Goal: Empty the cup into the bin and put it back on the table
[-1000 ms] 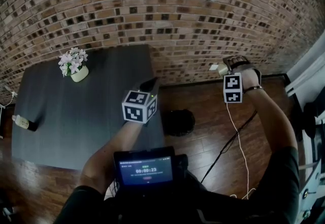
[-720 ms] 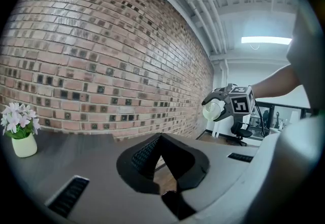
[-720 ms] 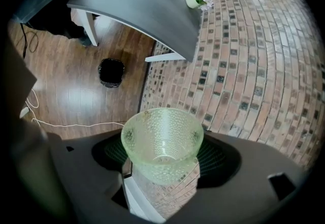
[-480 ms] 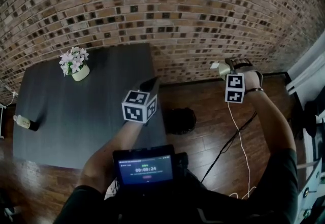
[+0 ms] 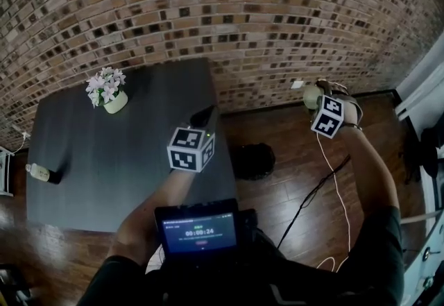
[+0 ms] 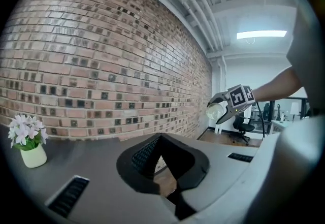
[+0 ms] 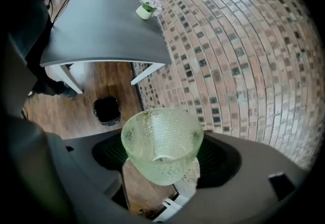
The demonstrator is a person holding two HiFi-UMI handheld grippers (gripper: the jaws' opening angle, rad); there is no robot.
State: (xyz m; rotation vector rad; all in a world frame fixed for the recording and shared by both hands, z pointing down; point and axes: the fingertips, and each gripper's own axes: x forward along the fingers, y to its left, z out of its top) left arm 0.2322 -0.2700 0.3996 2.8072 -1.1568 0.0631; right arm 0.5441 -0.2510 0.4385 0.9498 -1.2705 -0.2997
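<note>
Jaws of my right gripper (image 7: 162, 163) clasp the dimpled green glass cup (image 7: 161, 139), mouth tipped downward for pouring, right of the table (image 5: 104, 173); the black bin (image 7: 107, 110) lies left, not beneath. My left gripper (image 6: 160, 139) is pinched closed, empty, parked over the table's right edge. Its view shows the cup side-on; the right gripper view alone looks through the glass: nothing visible inside.

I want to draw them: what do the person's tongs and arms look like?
The left tongs and right tongs are grey with dark ribbed pads. Each carries a white cube with black square markers. The person wears short dark sleeves.
</note>
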